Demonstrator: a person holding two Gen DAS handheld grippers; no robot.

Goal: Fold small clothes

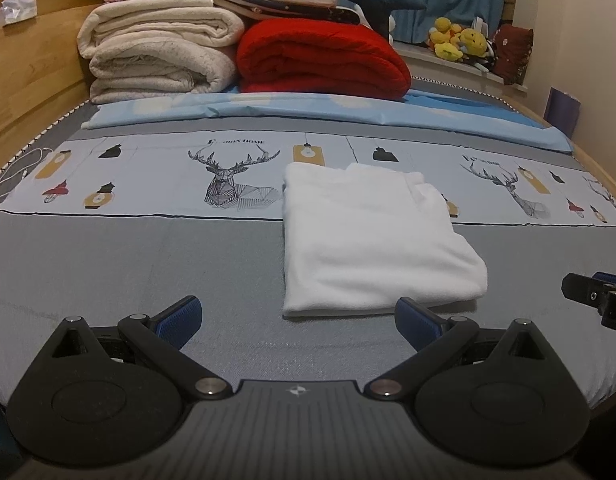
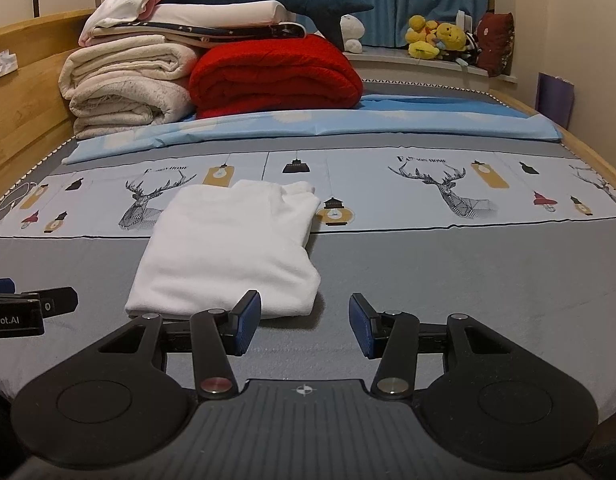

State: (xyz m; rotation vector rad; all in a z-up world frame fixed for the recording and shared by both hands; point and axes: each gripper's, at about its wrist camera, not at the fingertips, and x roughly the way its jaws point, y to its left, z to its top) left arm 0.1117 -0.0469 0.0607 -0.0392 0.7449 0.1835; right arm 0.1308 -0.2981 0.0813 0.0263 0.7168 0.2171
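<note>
The folded white cotton garment [image 1: 372, 236] lies flat on the grey bedspread [image 1: 128, 264] (bare fabric all round); left gripper [image 1: 298, 320] and right gripper [image 2: 305, 326] hover at its near edge, fingers spread, pinching nothing.

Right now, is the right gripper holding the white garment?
No, the right gripper is open and empty, just short of the folded white garment on the bed.

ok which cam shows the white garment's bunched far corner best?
Right wrist view: the folded white garment sits nearer centre and its rumpled far right corner is clear. The left wrist view shows the same garment whole too, but its right fingertip overlaps the near edge.
</note>
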